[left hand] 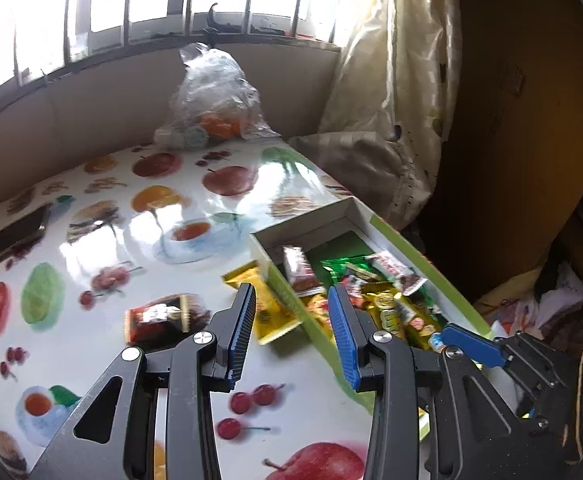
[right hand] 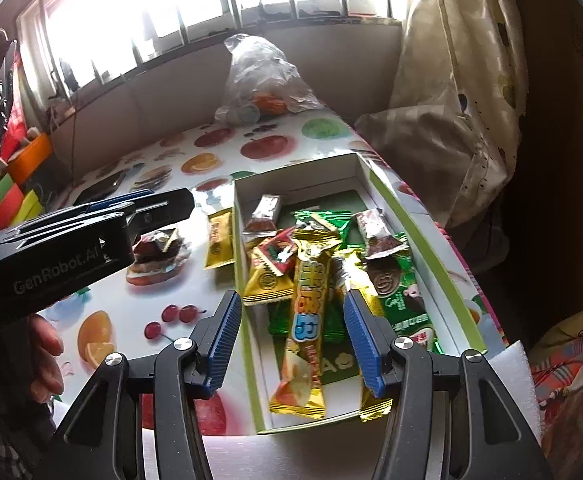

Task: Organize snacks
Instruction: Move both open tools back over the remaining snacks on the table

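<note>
On the fruit-print table [left hand: 103, 360], both jaws gape empty: yellow snack [left hand: 267, 304] lies ahead of the left gripper [left hand: 293, 336].

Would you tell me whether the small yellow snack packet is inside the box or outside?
Outside: the yellow packet lies on the tablecloth beside the box's left wall.

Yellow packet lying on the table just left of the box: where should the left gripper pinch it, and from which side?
Pinch the yellow packet across its narrow width near the middle, coming from above. It lies flat on the table with its long side close along the box wall, so the open left gripper probably needs one finger in that gap.
</note>
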Tool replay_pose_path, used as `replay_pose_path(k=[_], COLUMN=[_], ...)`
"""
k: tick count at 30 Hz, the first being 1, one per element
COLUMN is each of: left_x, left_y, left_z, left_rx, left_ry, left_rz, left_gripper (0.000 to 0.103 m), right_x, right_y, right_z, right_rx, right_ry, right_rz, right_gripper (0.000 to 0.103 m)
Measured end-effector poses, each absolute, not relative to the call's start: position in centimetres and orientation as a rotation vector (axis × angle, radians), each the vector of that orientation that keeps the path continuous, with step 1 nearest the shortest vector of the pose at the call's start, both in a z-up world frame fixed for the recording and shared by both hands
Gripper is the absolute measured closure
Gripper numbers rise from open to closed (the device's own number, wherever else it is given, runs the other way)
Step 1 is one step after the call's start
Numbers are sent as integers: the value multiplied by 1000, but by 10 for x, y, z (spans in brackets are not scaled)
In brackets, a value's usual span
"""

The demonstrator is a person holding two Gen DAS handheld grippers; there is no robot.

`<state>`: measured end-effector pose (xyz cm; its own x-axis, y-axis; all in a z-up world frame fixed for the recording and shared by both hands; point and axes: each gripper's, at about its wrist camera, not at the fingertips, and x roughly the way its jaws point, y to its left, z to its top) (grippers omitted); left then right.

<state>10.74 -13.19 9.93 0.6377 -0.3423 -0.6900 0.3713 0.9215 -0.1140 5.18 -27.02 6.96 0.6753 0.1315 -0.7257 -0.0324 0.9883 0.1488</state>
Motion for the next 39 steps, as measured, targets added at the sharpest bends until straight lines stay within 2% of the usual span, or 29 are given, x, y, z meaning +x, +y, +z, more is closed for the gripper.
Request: replay_pose_path(k=[17,27,39], left_x=[105,126,158], left_y=[-89,-37,-28], left_z=[95,73,51], left_rx=[13,-17,15], left_ry=[778,826,852], left_rz=[-363,-292,-360], left_gripper=[64,64,64], right_x=[60,71,89], right_y=[-238,-215,-202], right_z=[67,66,59], right_rx=[88,44,12], right_ry=[831,839,861], right_rz=[143,186,210], right_gripper=[50,50,50])
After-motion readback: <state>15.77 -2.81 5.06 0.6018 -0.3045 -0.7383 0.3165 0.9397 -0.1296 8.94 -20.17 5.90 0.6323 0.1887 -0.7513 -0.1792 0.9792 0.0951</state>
